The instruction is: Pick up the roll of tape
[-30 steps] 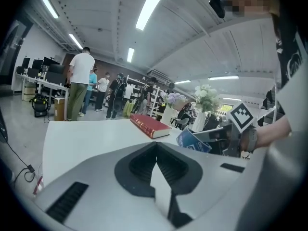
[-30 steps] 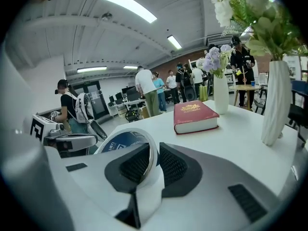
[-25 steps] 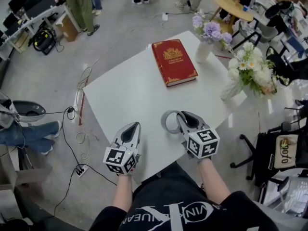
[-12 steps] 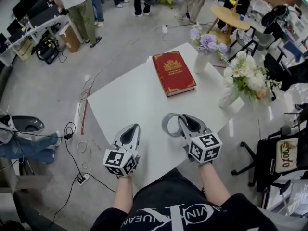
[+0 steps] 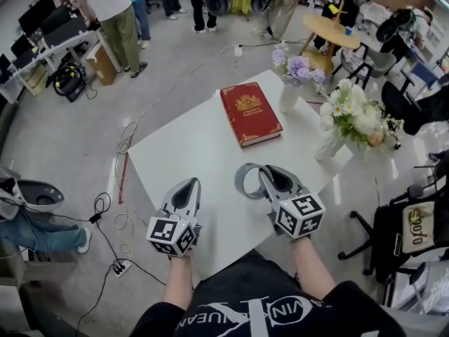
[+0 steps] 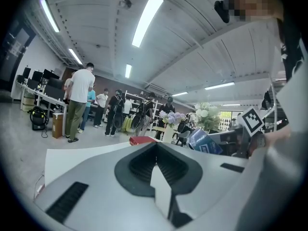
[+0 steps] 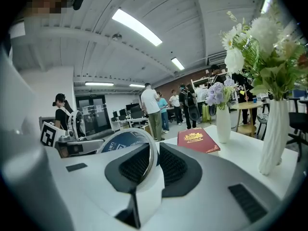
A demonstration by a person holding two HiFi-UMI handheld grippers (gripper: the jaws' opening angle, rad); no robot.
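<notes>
While we are pinching the rim of the roll of tape (image 5: 240, 182) in the right gripper (image 5: 262, 175), its jaws partway closed on the band, the roll is hanging on our side of the red book (image 5: 250, 113), well apart from it and apparently clear of the white table (image 5: 189, 146). The left gripper (image 5: 190, 184), nearer us than the book and to its left, is hovering with jaws together on nothing. We are judging the pick-up essentially done, with only a steady hold remaining.
</notes>
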